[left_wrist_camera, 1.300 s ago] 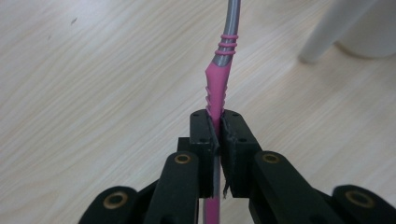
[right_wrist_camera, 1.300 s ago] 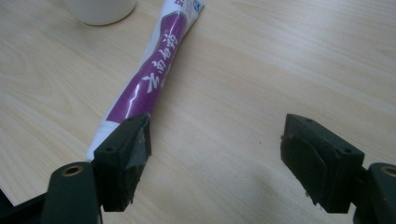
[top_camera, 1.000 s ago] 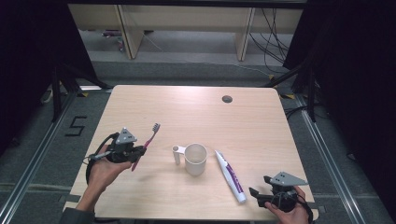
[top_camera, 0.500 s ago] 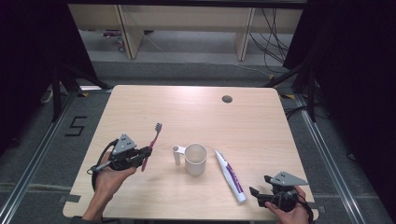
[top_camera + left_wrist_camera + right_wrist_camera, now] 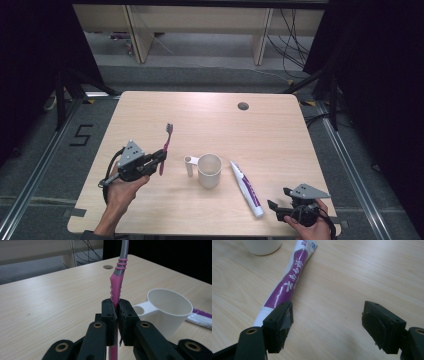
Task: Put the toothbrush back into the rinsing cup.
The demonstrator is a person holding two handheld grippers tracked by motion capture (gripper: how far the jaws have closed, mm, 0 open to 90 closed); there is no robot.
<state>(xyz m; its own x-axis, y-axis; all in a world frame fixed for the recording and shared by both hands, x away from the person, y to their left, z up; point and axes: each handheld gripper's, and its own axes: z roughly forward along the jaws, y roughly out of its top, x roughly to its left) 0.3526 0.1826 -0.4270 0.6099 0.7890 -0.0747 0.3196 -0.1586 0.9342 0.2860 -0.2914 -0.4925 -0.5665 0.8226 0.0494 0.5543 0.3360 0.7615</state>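
The right gripper (image 5: pixel 281 209) sits at the near right corner of the table (image 5: pixel 280 130), its jaws standing wide apart with nothing between them; in the right gripper view the capped end of the toothpaste tube (image 5: pixel 287 287) lies just beyond its left jaw, not touched. The left gripper (image 5: pixel 150 162) is clamped tight on the pink handle of the toothpaste's partner, the toothbrush (image 5: pixel 165 145), lifted off the table at the near left with the bristle end pointing away from the person. A little farther in, at the table's middle, stands the white cup (image 5: pixel 209 170), upright, handle turned toward the left gripper, with the tube lying flat just to its right. Far off, near the back edge, is a round cable hole (image 5: pixel 243 106).

Judged from this, the brush looks bound for the cup. The grip is low on a slim, smooth handle, so the long free end could swing or pivot between the pads and strike the rim, and the light cup might tip or slide. Its handle also juts toward the approach path and could be knocked.

Count: two grippers, one toothbrush, one cup, one toothpaste tube, one cable hole.
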